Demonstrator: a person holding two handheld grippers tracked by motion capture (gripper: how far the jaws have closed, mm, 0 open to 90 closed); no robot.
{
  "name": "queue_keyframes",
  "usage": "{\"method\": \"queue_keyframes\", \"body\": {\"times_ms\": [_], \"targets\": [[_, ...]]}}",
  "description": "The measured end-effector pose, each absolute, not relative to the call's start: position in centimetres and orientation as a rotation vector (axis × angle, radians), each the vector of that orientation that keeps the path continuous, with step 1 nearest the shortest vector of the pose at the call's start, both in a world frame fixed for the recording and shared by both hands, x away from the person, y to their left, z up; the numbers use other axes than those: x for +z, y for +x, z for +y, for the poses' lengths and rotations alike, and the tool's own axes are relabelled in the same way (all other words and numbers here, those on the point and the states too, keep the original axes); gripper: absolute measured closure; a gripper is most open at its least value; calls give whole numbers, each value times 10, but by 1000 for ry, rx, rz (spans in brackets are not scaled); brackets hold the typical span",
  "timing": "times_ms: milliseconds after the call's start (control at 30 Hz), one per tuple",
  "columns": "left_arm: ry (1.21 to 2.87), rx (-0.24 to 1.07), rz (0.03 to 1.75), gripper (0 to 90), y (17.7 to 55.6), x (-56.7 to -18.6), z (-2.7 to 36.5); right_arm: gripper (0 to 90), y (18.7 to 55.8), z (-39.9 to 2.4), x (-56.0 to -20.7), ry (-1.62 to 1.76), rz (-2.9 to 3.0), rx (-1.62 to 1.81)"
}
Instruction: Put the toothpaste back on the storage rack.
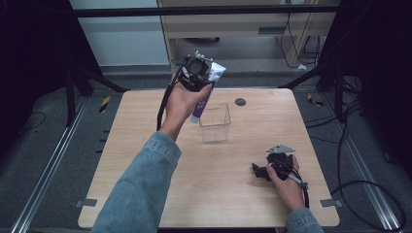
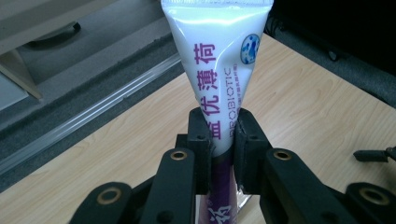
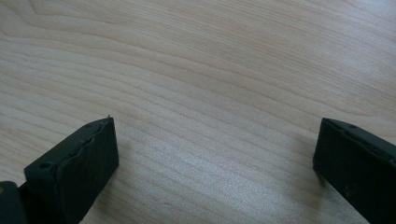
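Toothpaste tube (image 1: 206, 93), white up top and purple lower down, sits upper middle of the high view, held up off the worktop (image 1: 145, 121) by the left gripper (image 1: 195, 73). It hangs tilted just left of a clear plastic container (image 1: 215, 124) that stands upright near the middle of the frame, and its lower end is right by the container's rim. In the left gripper view the 2 black fingers (image 2: 201, 135) are clamped tight on the tube (image 2: 219, 60) about where the white turns purple, crimped end pointing away from the camera, with "PROBIOTIC" and purple Chinese characters on it.

Right gripper (image 1: 262, 171) is down in the lower right of the high view, resting on the wood with a hand (image 1: 286, 187) around it. Its own view has the fingers (image 3: 79, 163) spread wide apart with only wood grain between them. There's also a small dark round disc (image 1: 240, 102) on the worktop, upper right of the container.
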State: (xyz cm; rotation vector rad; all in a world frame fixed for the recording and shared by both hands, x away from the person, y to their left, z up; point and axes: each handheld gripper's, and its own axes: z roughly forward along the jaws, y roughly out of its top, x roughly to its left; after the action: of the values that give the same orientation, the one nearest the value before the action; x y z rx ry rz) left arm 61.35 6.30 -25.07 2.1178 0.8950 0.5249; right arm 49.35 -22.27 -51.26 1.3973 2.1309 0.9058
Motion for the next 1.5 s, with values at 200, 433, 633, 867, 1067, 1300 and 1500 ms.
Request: {"method": "queue_keyframes", "body": {"times_ms": [200,433,633,867,1067,1300,1500], "targets": [[2096,531,892,785,620,-251,57,4,494,-223,-513,1396,2131,905],[2083,538,871,785,626,-250,48,5,494,-223,-513,1393,2131,908],[2063,540,873,784,630,-256,47,5,493,-223,-513,1392,2132,909],[2042,561,859,784,632,-258,46,5,493,-223,-513,1389,2132,909],[2026,573,853,784,635,-260,47,5,493,-223,-513,1388,2132,909],[2029,560,859,784,640,-268,44,5,493,-223,-513,1388,2134,908],[2030,557,853,784,641,-275,42,5,493,-223,-513,1385,2137,906]]}}
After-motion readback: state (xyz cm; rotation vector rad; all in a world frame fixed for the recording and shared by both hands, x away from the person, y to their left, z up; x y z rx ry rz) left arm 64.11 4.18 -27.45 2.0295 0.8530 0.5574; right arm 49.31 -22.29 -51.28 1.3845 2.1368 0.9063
